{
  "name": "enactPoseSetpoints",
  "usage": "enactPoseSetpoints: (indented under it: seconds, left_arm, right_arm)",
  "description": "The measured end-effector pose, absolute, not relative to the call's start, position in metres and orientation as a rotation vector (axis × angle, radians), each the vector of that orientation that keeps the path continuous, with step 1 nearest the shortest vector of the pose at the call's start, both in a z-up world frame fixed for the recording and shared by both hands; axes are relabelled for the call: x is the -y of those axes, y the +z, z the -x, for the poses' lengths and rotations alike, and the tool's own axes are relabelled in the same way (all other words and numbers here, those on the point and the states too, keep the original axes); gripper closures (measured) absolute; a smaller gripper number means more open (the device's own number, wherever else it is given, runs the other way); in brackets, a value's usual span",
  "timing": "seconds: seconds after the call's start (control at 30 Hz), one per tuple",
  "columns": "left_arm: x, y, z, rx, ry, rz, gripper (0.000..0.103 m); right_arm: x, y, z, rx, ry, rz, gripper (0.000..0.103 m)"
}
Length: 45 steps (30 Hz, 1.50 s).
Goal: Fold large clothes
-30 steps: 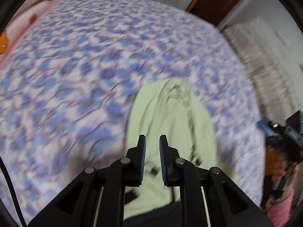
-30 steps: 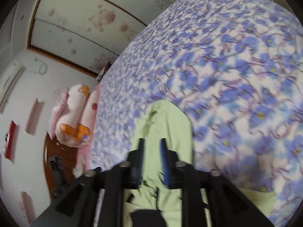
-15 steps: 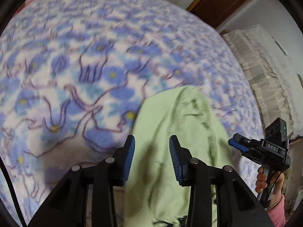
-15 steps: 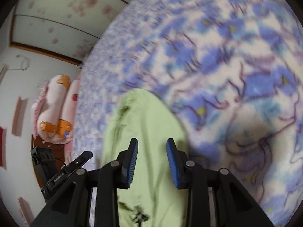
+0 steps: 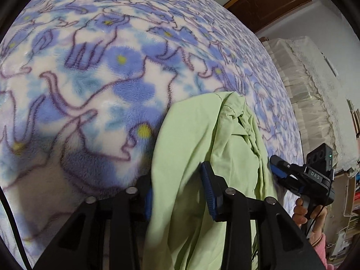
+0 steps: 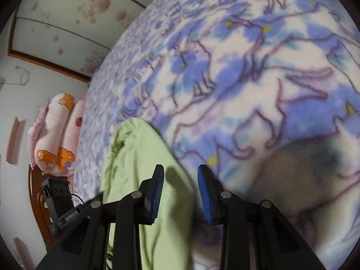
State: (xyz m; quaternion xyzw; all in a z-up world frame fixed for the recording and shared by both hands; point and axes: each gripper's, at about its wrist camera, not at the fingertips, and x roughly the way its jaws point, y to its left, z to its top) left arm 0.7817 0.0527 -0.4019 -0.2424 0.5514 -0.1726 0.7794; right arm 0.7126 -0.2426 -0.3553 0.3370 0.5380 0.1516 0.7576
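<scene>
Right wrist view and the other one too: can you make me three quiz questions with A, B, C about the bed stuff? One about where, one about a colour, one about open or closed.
1. Where does the green garment lie?
A. on the floor
B. on the flowery blanket
C. on a chair

2. What colour are the middles of the blanket's flowers?
A. yellow
B. red
C. black

3. How are the pads of the right claw?
A. pressed tight together
B. clamped on a pillow
C. standing apart

Answers:
1. B, the green cloth rests flat on the fleece.
2. A, yellow dots sit inside the blue blooms.
3. C, a clear gap shows between the blue pads.
</scene>
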Motion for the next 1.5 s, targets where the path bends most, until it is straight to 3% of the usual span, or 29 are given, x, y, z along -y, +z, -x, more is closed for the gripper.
enactPoseSetpoints:
  seconds: [0.13,0.2,0.3,0.6,0.9,1.17,1.5]
  left_arm:
    - [-0.049,-0.401,-0.783,-1.194,-0.371,0.539,0.09]
    - [-0.046,-0.396,-0.782,-1.185,-0.366,0.542,0.093]
    - [-0.038,-0.381,-0.78,-1.168,-0.354,0.49,0.095]
    - [-0.043,-0.295,-0.738,-1.029,-0.424,0.442,0.096]
    - [-0.079,-0.23,-0.633,-0.925,-0.475,0.425,0.096]
    - [-0.084,-0.24,-0.537,-0.994,-0.467,0.412,0.095]
    - [-0.079,-0.305,-0.459,-1.186,-0.349,0.401,0.095]
  right_arm:
    - [0.246,-0.358,-0.709,-1.172,0.332,-0.77,0.073]
    - [0.246,-0.36,-0.708,-1.194,0.339,-0.793,0.098]
    - [0.244,-0.359,-0.704,-1.185,0.327,-0.81,0.099]
    - [0.24,-0.284,-0.668,-0.961,0.492,-0.848,0.1]
    - [0.236,-0.216,-0.579,-0.784,0.685,-0.808,0.1]
    - [0.238,-0.22,-0.483,-0.852,0.716,-0.727,0.1]
    - [0.221,-0.279,-0.399,-1.102,0.579,-0.577,0.098]
